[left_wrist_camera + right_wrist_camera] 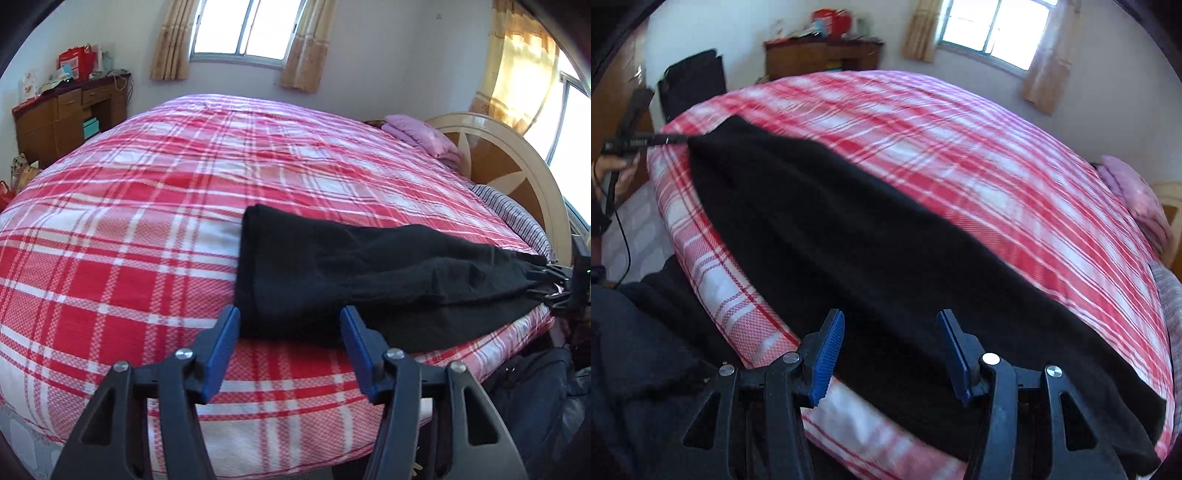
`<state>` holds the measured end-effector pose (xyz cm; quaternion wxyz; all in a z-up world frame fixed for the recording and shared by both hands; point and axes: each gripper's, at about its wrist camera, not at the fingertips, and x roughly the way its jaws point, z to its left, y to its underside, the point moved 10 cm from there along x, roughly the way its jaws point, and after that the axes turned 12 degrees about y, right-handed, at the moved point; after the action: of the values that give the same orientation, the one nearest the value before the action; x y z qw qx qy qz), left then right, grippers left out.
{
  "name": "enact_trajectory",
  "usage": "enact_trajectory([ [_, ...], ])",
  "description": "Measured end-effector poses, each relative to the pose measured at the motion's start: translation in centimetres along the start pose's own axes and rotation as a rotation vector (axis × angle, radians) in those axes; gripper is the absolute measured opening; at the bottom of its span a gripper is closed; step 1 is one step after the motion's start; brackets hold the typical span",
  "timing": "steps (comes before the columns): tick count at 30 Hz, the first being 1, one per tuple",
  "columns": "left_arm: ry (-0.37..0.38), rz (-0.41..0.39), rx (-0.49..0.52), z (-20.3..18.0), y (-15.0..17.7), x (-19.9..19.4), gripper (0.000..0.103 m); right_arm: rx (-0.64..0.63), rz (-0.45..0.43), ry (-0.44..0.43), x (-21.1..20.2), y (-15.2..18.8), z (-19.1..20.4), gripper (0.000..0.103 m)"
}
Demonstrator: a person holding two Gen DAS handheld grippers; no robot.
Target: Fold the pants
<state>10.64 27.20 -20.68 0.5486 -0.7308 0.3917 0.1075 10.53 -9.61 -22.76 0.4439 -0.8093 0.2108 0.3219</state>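
Observation:
Black pants point(369, 273) lie stretched along the near edge of the bed, over its red plaid cover point(129, 221). My left gripper point(290, 312) is open, its blue pads point(225, 350) standing either side of the pants' narrow end without pressing it. At the picture's right edge the fabric bunches in pleats against my right gripper point(569, 288). In the right wrist view the pants point(831, 236) run away toward my left gripper point(679, 139), held by a hand point(617, 173). My right gripper point(892, 314) is open just above the wide end.
A pink pillow point(421, 136), a striped pillow point(513, 214) and a wooden headboard point(517, 166) close the bed's right end. A cluttered wooden desk point(70, 114) stands by the far wall. A dark bag point(532, 398) sits beside the bed, and a black chair point(690, 85) beyond its corner.

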Motion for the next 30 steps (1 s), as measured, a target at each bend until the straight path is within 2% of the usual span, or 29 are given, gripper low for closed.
enact_trajectory([
  [1, 0.000, 0.002, 0.018, -0.4, 0.0, 0.1, 0.052, -0.012, 0.004, -0.009, 0.6, -0.1, 0.8, 0.054],
  [3, -0.051, 0.024, 0.068, -0.6, 0.1, 0.8, 0.051, -0.021, 0.014, -0.027, 1.8, -0.4, 2.0, 0.054],
  [5, -0.093, 0.038, 0.097, -0.6, 0.2, 1.4, 0.044, -0.031, 0.023, -0.028, 2.7, -0.4, 2.6, 0.054],
  [8, -0.136, 0.044, 0.083, 0.1, 0.0, 1.5, 0.032, -0.046, 0.032, -0.016, 3.6, -0.3, 2.9, 0.054],
  [12, -0.152, 0.038, 0.067, 0.6, -0.5, 1.3, 0.017, -0.064, 0.022, 0.002, 4.1, -0.5, 2.9, 0.054],
  [13, -0.158, 0.039, 0.063, 0.6, -0.6, 1.3, 0.017, -0.064, 0.023, 0.002, 4.2, -0.6, 2.9, 0.052],
  [15, -0.161, 0.030, 0.052, 0.5, -0.9, 1.1, 0.017, -0.053, 0.020, -0.008, 4.1, -0.9, 3.0, 0.025],
  [18, -0.159, 0.007, 0.044, 0.4, -1.7, 0.6, 0.016, -0.050, 0.009, -0.013, 3.6, -1.3, 3.0, 0.012],
  [23, -0.180, 0.005, 0.054, 0.5, -2.2, 0.9, 0.013, -0.073, -0.003, -0.005, 3.0, -1.3, 3.2, 0.005],
  [27, -0.211, -0.011, 0.064, 1.0, -2.9, 1.3, 0.010, -0.079, -0.029, -0.004, 1.7, -1.8, 3.0, 0.004],
  [30, -0.221, -0.043, 0.073, 1.5, -3.7, 0.6, 0.009, -0.070, -0.049, -0.045, 0.0, -2.2, 3.3, 0.004],
])
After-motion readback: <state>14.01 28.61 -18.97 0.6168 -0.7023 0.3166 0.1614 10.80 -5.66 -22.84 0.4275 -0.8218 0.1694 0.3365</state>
